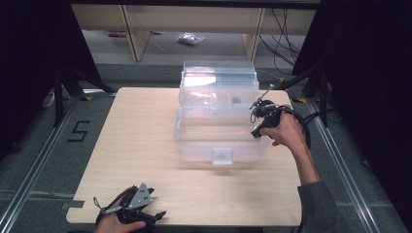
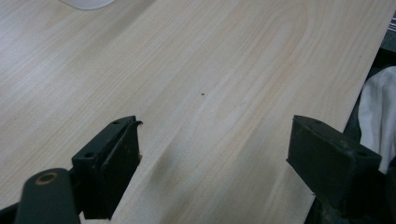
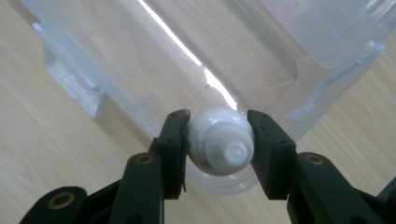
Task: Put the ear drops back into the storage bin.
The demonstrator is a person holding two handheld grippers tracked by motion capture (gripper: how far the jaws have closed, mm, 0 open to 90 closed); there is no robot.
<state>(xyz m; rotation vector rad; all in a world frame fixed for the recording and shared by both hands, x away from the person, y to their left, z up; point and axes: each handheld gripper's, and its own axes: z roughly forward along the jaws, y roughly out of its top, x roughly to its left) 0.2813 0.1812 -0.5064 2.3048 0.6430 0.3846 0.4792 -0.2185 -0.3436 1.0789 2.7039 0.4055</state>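
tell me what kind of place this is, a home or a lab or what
Most likely a lab or recording workspace, not a home. A bare wooden table stands on grey floor with metal rails and a taped number 5, dark curtains hang at both sides, and loose cables trail behind.

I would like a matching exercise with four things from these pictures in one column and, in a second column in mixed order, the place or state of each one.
Things:
1. left gripper
2. right gripper
3. clear plastic box
4. white round object

Places or states:
A. stands in the middle of the wooden table, lid up
B. clamped between two black jaws
C. open, at the table's near edge
D. shut on a thing, at the box's right side

Pairs: 1-C, 2-D, 3-A, 4-B
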